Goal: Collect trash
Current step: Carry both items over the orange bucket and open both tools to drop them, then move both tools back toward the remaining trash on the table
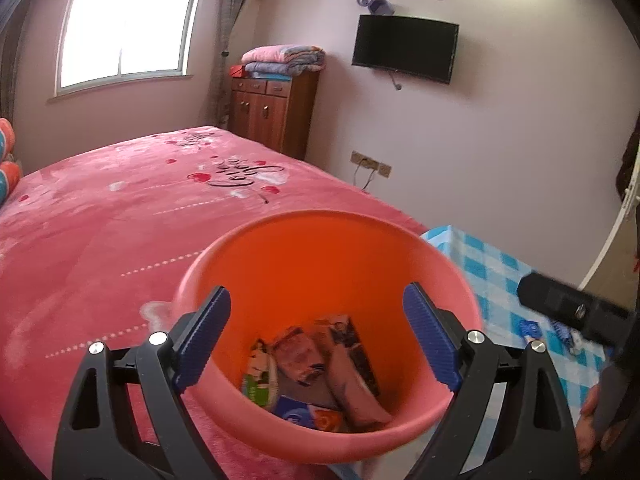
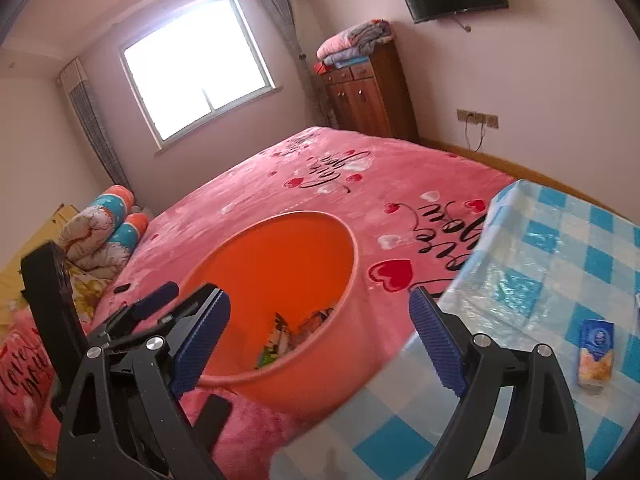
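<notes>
— Over on the left side, what's there?

— Pink bed (image 1: pixel 100 220) with hearts and black script on the blanket, rolled pillows (image 2: pixel 112 216) at its far end under the window (image 1: pixel 128 24). Left claw (image 1: pixel 316 336) hangs right over the orange bin (image 1: pixel 320 248), both blue pads spread wide, nothing between them but the bin's open mouth.

— And the bin, where does it stand?

— Against the bed's edge, just beside the bench (image 2: pixel 560 248) with the blue-and-white checked cloth. Down inside lie wrappers (image 1: pixel 312 364): a green-and-white pack, a blue one, some pinkish ones, piled at the bottom.

— Right claw?

— Right claw (image 2: pixel 320 340) is also apart, empty. It sits over the spot where bin rim and bench corner meet; from its own camera the bin is left of centre and the cloth runs off to the right. The left claw's black frame shows at its left.

— Anything on the bench?

— A small blue-and-yellow packet (image 2: pixel 596 356) lying flat on the checked cloth, right of the right claw, well apart from the bin. The left camera shows a couple of blue bits (image 1: pixel 530 330) there too, half hidden behind the other claw's body; can't tell what they are

— Further right?

— Wooden cabinet (image 1: pixel 272 112) with folded quilts on top, then a dark TV (image 1: pixel 404 48) on the wall
</notes>
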`<state>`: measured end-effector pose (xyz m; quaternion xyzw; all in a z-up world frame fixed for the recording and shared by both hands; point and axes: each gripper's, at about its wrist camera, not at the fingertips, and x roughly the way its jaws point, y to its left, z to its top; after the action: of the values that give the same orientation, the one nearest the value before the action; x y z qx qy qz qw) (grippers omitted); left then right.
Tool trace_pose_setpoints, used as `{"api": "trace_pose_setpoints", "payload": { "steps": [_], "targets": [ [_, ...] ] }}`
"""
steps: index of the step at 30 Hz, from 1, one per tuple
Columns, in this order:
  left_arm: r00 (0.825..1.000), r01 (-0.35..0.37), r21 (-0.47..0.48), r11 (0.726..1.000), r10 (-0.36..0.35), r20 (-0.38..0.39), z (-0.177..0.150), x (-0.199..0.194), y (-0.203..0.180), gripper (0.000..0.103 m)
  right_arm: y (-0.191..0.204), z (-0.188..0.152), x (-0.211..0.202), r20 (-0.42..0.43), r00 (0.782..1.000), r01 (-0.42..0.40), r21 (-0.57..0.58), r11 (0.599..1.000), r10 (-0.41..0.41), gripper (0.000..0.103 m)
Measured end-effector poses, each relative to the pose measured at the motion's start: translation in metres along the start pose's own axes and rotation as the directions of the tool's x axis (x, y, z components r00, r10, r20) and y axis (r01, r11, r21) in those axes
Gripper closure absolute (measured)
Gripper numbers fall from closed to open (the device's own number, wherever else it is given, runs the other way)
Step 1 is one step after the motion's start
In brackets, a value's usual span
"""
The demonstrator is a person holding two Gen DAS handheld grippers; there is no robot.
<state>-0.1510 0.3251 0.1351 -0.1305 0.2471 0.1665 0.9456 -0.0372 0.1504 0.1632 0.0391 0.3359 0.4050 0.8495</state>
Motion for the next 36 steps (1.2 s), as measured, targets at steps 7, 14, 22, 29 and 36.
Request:
{"api": "trace_pose_setpoints", "payload": {
  "steps": [7,14,22,29,36],
  "targets": [
    [0.999,0.028,0.070,0.997,-0.031,0.037,-0.007,-0.012,-0.031,0.015,-0.017,-0.025,-0.028,0.067,0.994,0.085,-0.011,0.996,-0.084,0.010],
    [0.998,0.061,0.137,0.989,-0.062,0.000,-0.020,-0.015,-0.068,0.015,-0.042,-0.047,-0.052,0.105,0.980,0.168,0.026,0.985,-0.170,0.009],
    [0.992,0.125,0.157,0.980,-0.127,-0.002,-0.039,-0.017,-0.097,0.015,-0.072,-0.071,-0.080,0.145,0.954,0.257,0.061,0.964,-0.264,0.008],
    [0.982,0.169,0.171,0.971,-0.180,0.054,-0.052,-0.024,-0.119,0.015,-0.089,-0.089,-0.106,0.196,0.917,0.341,0.066,0.938,-0.348,0.005],
    [0.988,0.137,0.242,0.961,-0.149,0.031,-0.061,-0.024,-0.146,0.015,-0.097,-0.102,-0.123,0.204,0.883,0.420,0.061,0.906,-0.423,0.005]
  ]
}}
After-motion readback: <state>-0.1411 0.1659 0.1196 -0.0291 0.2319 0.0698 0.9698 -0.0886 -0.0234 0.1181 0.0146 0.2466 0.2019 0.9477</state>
